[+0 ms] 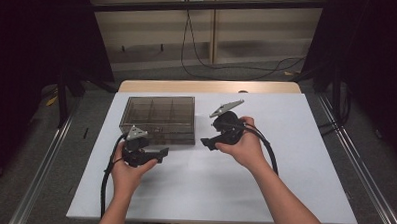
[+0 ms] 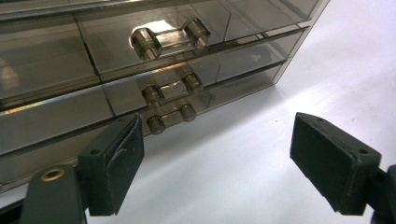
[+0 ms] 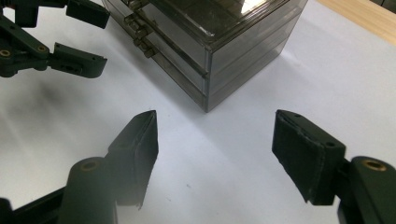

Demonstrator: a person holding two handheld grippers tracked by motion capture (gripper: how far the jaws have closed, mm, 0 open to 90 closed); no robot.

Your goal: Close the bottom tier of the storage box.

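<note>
I have both grippers, left (image 1: 157,153) and right (image 1: 205,142), released and empty beside the drawer box (image 1: 159,118) near the tabletop's far edge.

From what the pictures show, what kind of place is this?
Probably a lab or recording room: a white-covered table, a clear drawer box on it, dark curtains at both sides, and loose cables on the floor.

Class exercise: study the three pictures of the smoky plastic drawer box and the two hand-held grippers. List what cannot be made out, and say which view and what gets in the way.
- Drawer contents: the tinted walls of the drawer box blur them in the left gripper view.
- Box's left part: cut off by that view's edge.
- Drawer handles: too small in the high view.
- Left gripper: its body is cut off by the edge of the right gripper view.
- Box's rear: cut off by that view's top edge.
</note>
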